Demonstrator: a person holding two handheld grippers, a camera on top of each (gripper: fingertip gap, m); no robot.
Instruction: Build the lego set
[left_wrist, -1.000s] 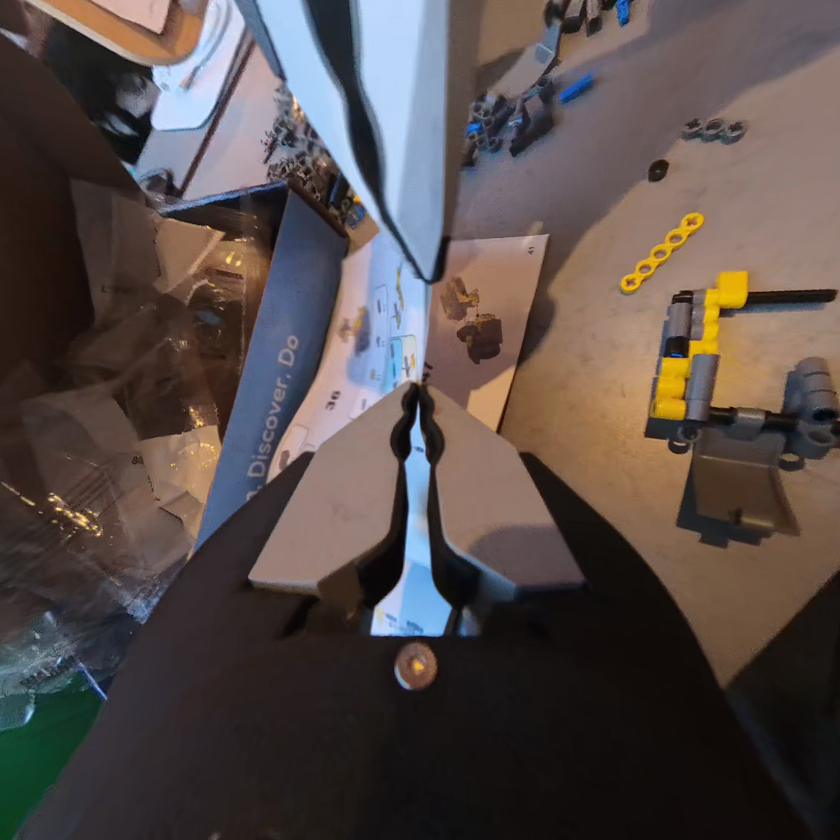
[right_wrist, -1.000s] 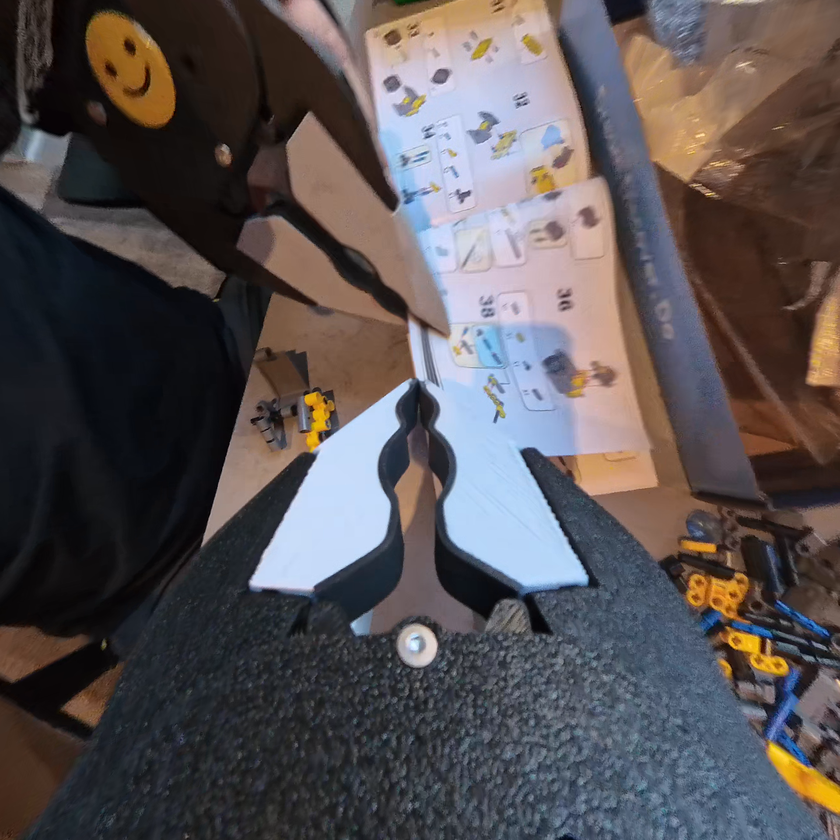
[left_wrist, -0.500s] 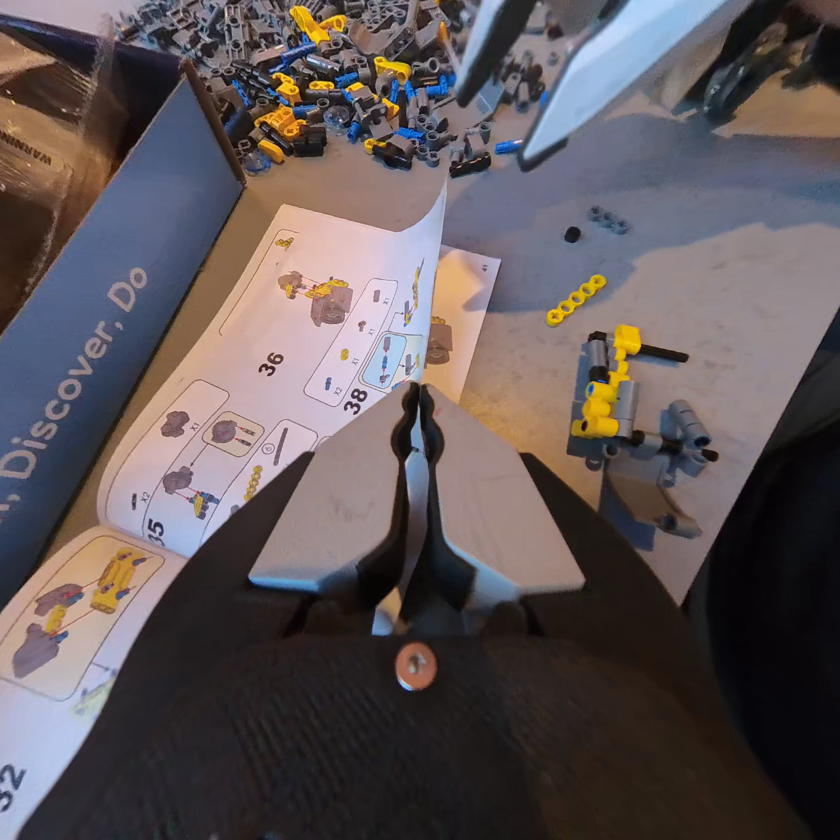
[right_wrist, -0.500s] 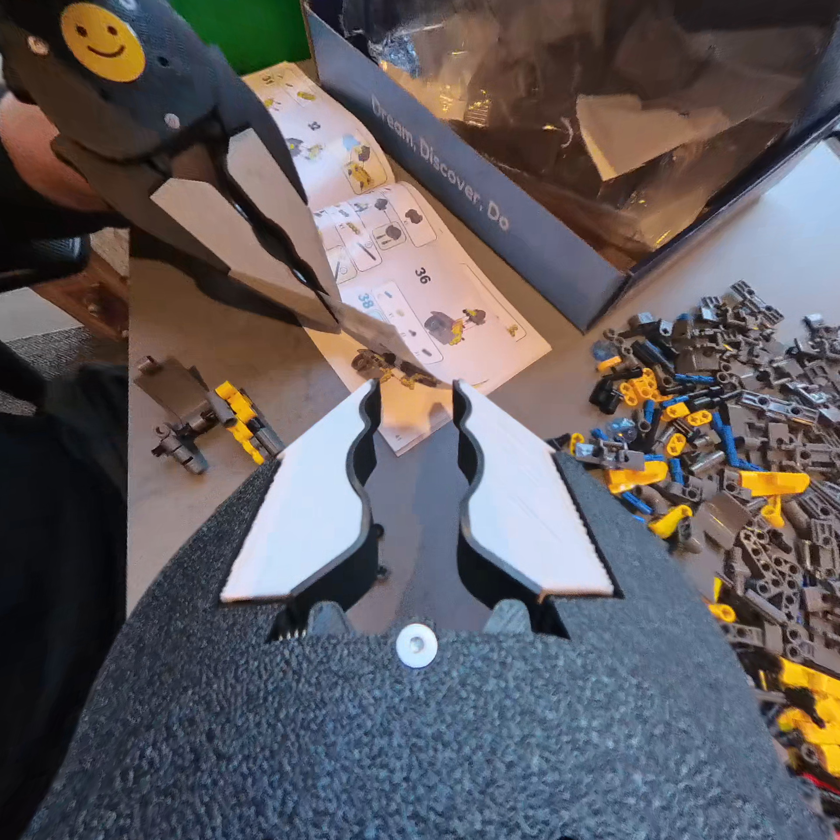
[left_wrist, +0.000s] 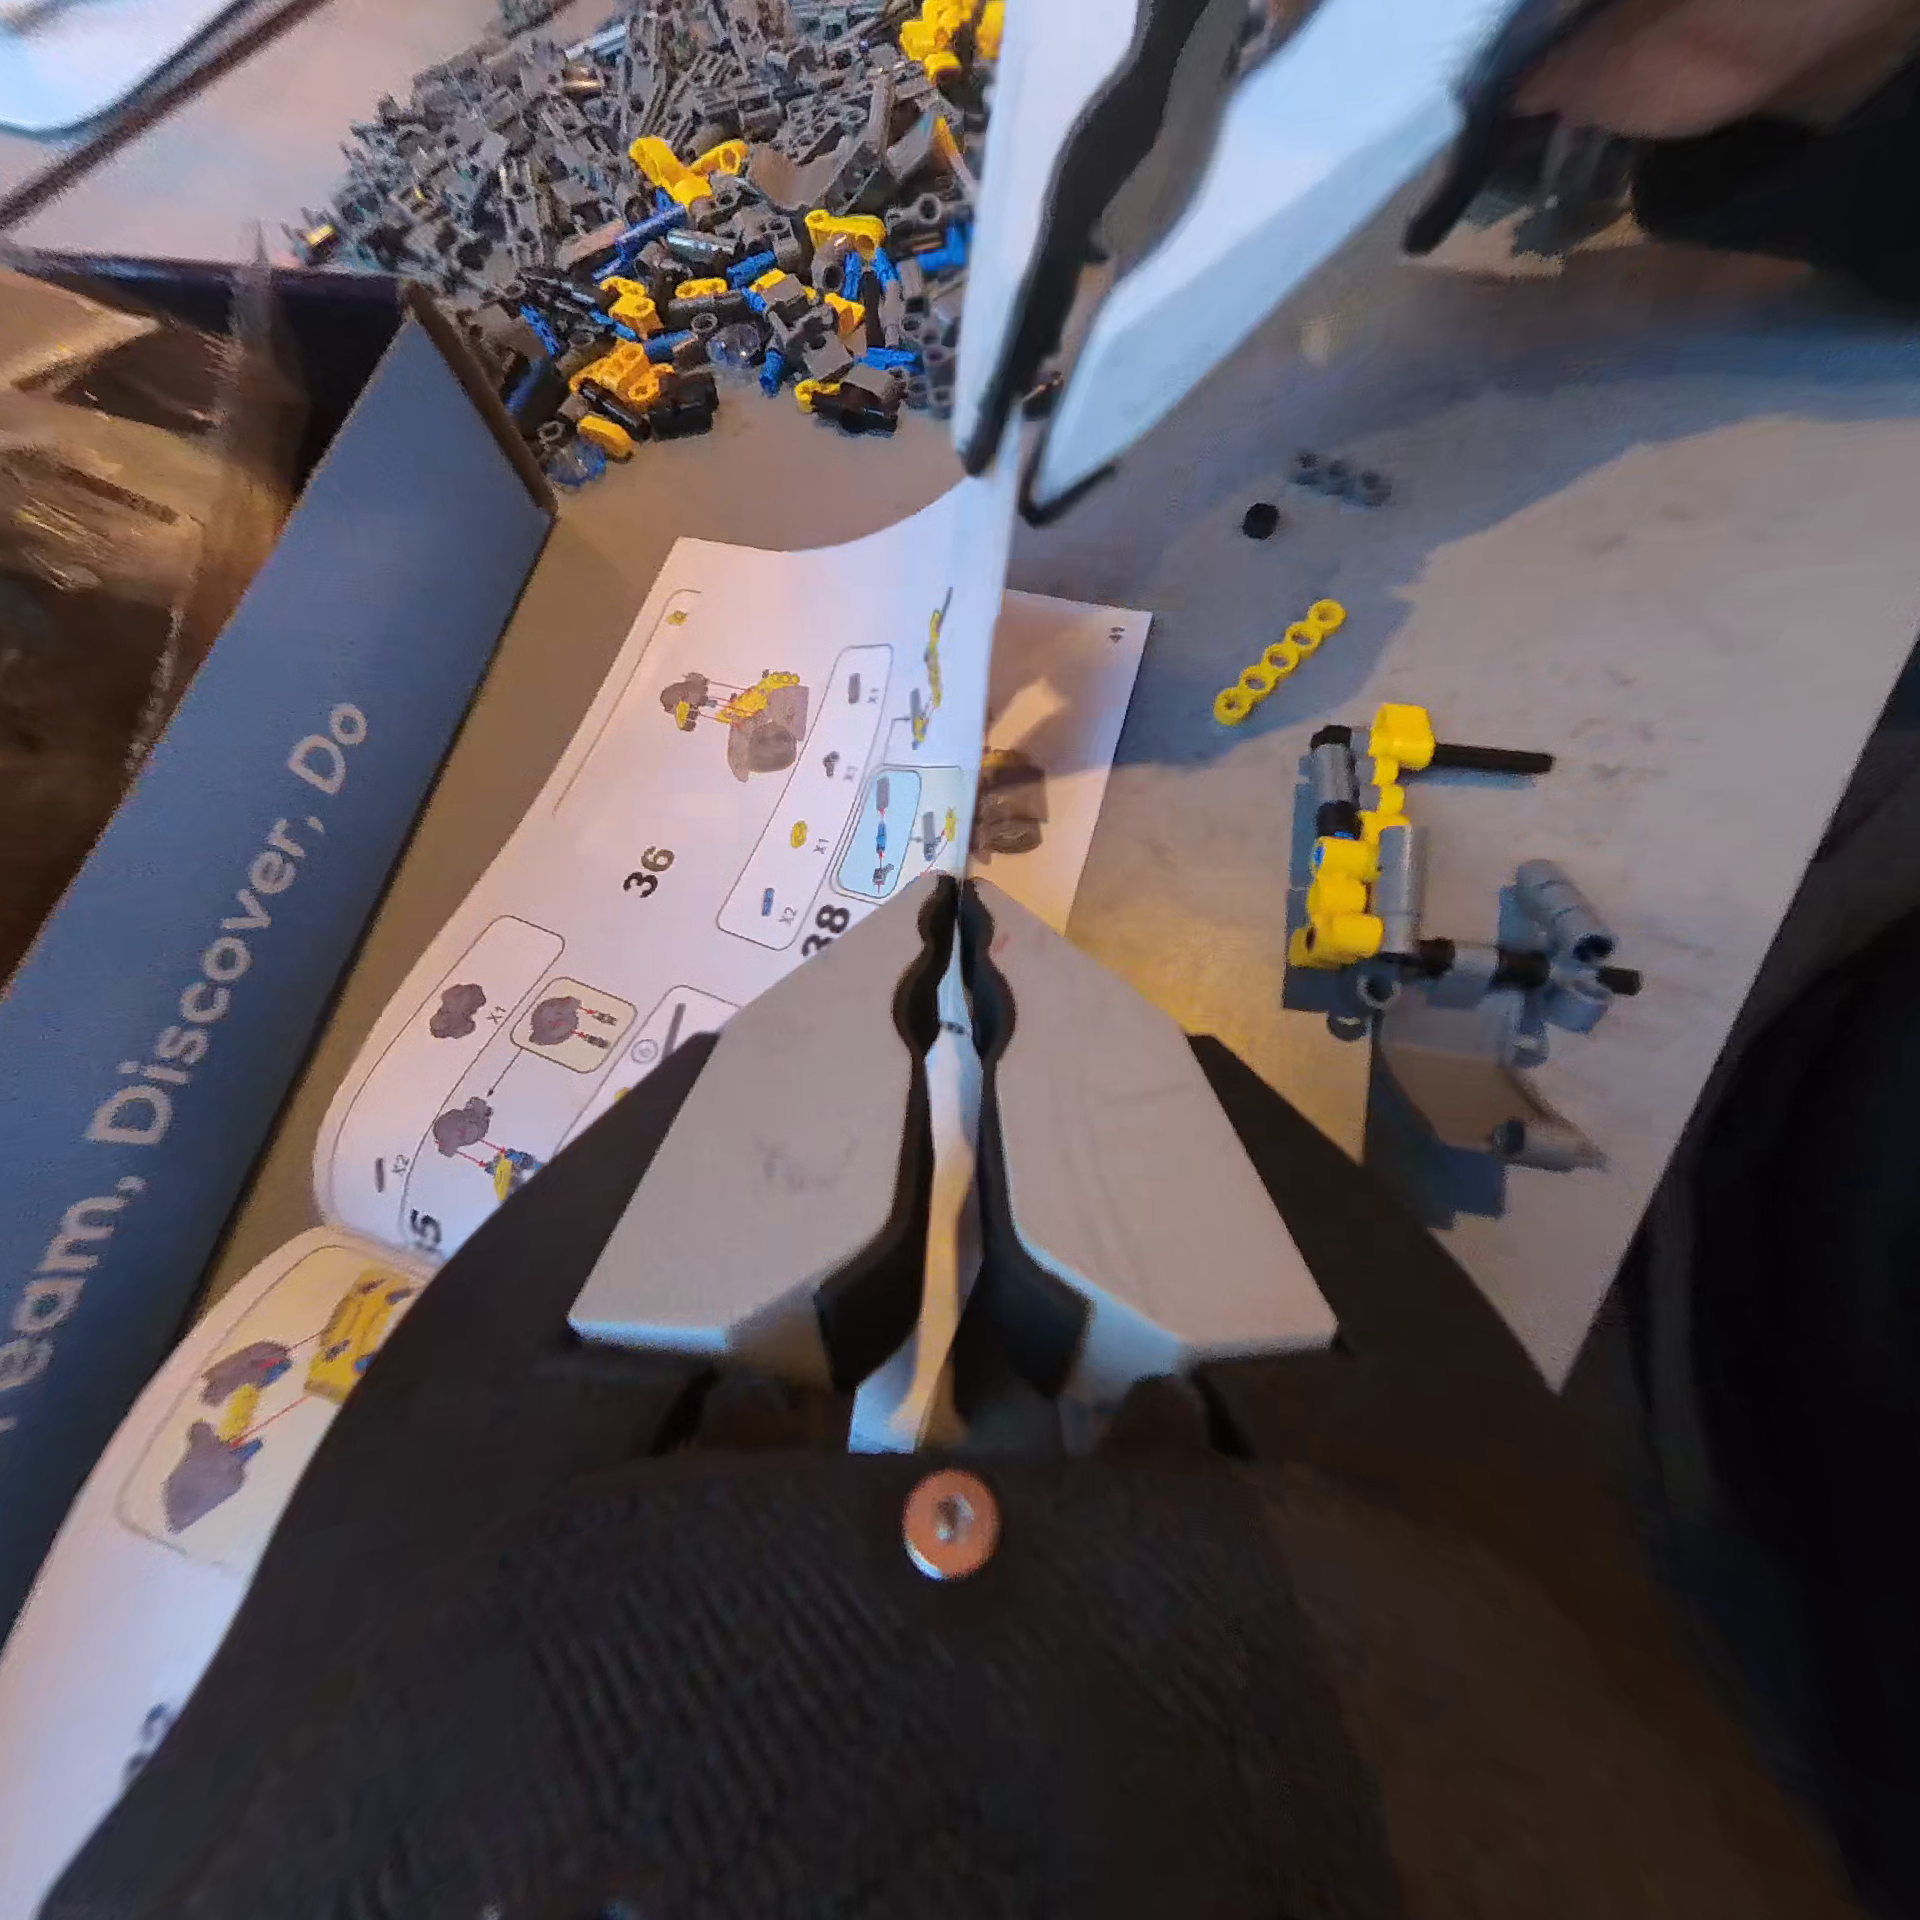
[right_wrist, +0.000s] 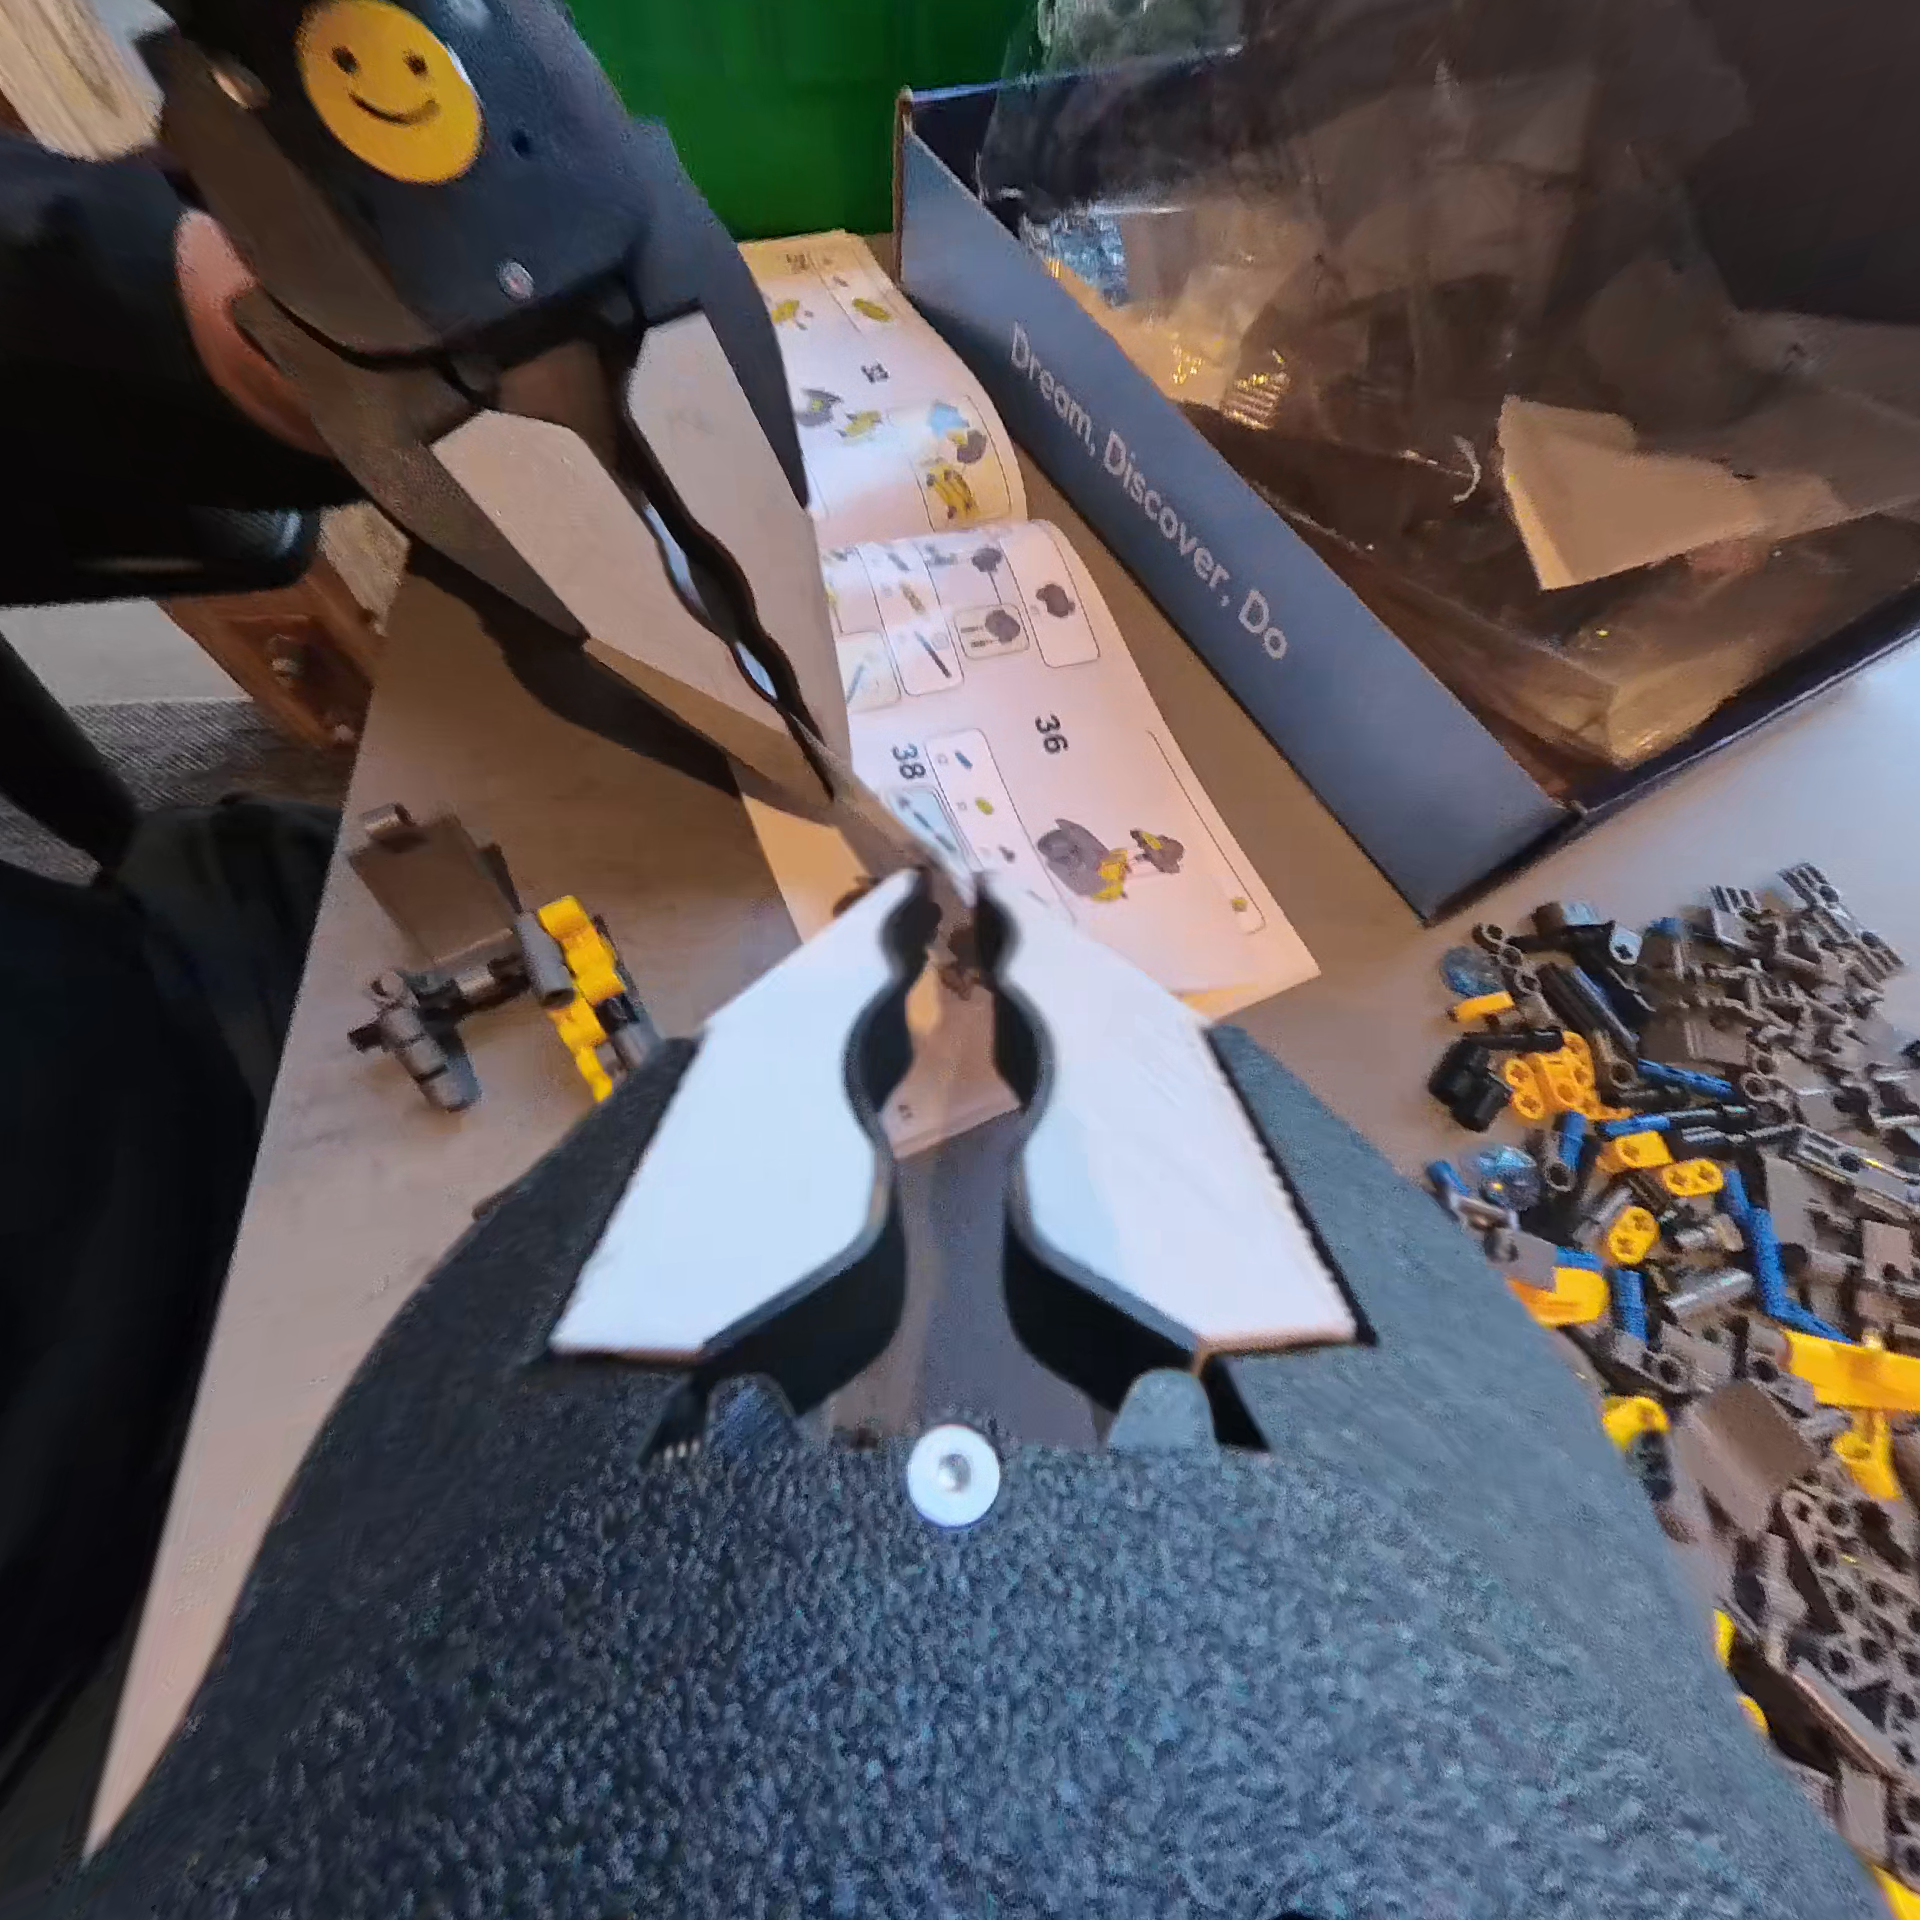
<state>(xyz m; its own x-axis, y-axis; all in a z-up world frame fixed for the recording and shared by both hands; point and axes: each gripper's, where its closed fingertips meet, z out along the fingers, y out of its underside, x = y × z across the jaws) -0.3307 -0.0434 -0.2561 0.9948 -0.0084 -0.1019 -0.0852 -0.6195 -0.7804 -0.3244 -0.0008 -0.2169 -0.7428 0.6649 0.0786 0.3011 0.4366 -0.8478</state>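
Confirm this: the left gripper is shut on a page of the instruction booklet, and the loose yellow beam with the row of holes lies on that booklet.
Not quite. The left gripper is shut on a page of the instruction booklet, but the yellow beam lies on the bare table, beside the booklet, as the left wrist view shows.

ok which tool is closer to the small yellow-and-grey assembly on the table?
Left. The left tool, shut on a booklet page, sits beside the yellow-and-grey assembly. The right tool is farther, at the page's far edge.
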